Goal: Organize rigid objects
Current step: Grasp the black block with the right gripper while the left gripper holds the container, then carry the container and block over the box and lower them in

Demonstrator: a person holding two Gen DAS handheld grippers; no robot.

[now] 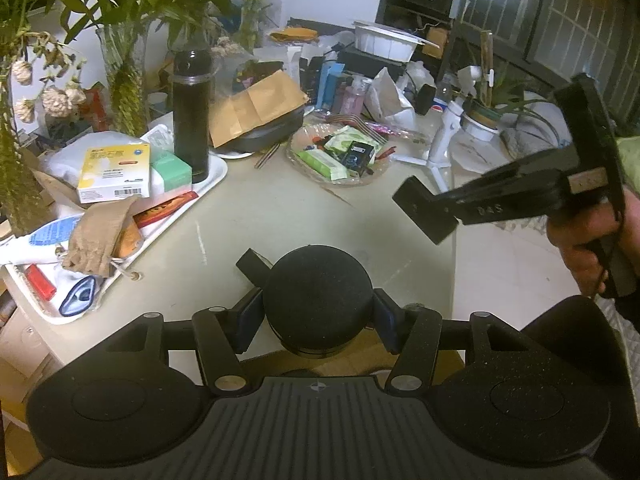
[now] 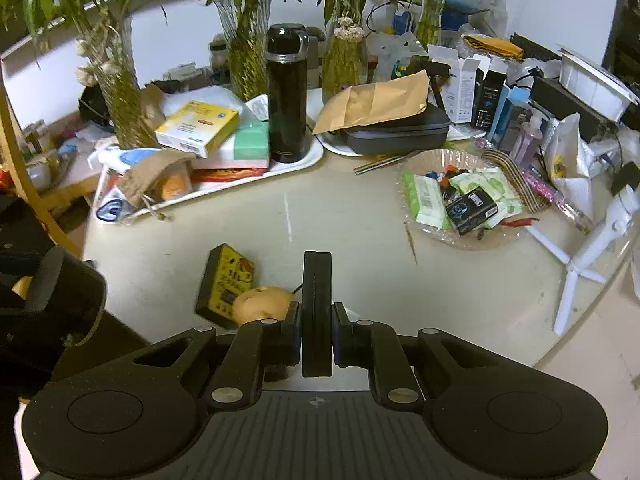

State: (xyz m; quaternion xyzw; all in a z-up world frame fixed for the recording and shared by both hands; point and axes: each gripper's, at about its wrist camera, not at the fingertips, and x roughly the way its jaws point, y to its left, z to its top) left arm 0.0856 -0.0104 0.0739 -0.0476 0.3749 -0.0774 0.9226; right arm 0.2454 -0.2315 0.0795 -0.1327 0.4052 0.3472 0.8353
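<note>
**Left gripper holding a round black object, right gripper closed and empty**

On my left wrist view, the left gripper (image 1: 318, 316) has its fingers pinched on either side of a round black object (image 1: 318, 296), a lidded, cylinder-like thing held just above the near edge of the pale table (image 1: 256, 216). Off to the right I see the right gripper (image 1: 496, 200) in the air over the table's edge, gripped by a hand (image 1: 592, 248); from this angle its fingers look pressed together. Farther back, a white tray (image 1: 212, 176) carries a black thermos (image 1: 191, 116) standing upright and a yellow box (image 1: 114, 174). A clear dish (image 1: 340, 156) of small packets sits right of the tray.

On my right wrist view, the right gripper (image 2: 317, 312) has its two fingers pressed flat against each other, nothing between them. Just left of the fingers, a yellow-and-black box (image 2: 226, 286) lies on the table (image 2: 360, 248), with a tan rounded object (image 2: 262, 304) touching its near corner. The thermos (image 2: 287, 92) stands on the tray (image 2: 304, 160) beyond, and the dish (image 2: 464, 200) is to the right.
</note>
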